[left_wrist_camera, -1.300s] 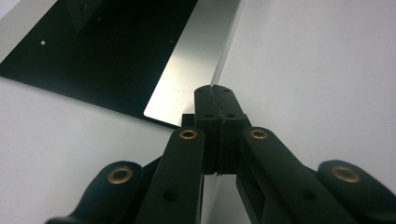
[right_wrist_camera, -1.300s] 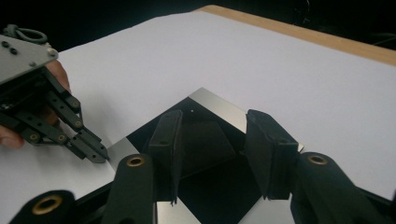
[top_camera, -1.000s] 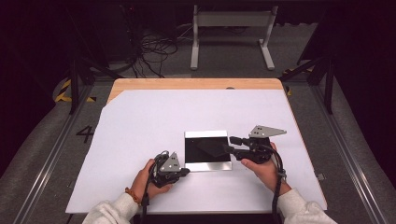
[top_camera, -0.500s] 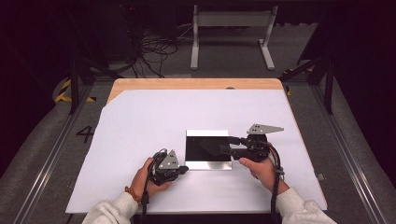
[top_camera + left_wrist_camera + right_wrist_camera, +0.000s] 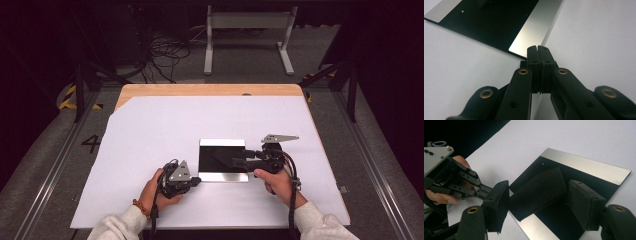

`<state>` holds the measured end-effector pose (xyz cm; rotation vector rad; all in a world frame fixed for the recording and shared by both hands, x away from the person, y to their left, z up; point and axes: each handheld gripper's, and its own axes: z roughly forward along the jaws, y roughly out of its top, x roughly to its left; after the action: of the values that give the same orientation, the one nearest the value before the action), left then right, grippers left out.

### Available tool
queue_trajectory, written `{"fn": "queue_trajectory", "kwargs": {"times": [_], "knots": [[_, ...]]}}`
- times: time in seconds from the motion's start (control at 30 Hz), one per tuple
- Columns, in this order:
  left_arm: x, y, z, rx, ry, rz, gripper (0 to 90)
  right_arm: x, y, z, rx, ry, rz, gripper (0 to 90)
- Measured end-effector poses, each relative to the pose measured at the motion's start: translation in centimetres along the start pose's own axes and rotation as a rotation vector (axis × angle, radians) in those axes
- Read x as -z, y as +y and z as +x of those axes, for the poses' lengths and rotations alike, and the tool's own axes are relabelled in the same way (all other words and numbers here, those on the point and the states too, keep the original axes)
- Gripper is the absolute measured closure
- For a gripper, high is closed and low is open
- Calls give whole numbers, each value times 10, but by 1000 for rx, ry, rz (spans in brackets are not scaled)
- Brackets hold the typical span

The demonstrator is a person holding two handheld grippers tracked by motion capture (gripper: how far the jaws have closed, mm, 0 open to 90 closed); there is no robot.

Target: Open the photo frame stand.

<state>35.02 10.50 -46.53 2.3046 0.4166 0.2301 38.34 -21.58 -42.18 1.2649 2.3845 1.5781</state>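
Two tongs meet at one flat plate (image 5: 223,160) lying on the white table (image 5: 150,130), cables (image 5: 165,50) and a grey stand (image 5: 247,22) beyond. Its far edge is cut off in the left gripper view. Glossy black middle, silver bands. Left tongs (image 5: 196,179) pinch shut at its near corner; right tongs (image 5: 239,161) have just been opening, a dark pad (image 5: 537,191) between them, unpressed.

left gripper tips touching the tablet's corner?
Cannot tell. In the left gripper view the shut left gripper overlaps the corner of the tablet, hiding any gap; the high view is too coarse.
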Motion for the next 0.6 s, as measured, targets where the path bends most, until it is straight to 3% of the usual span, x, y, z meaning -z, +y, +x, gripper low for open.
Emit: {"fn": "queue_trajectory", "kwargs": {"times": [0.4, 0.47, 0.6], "knots": [[6, -3, 4, 33, 3, -11, 882, -3, -4, -3, -40, 18, 8, 382], [5, -5, 4, 49, -8, -10, 879, -4, -6, -5, -69, 35, 7, 385], [2, -3, 2, 42, -4, -2, 879, -6, -7, -7, -75, 40, 13, 385]]}}
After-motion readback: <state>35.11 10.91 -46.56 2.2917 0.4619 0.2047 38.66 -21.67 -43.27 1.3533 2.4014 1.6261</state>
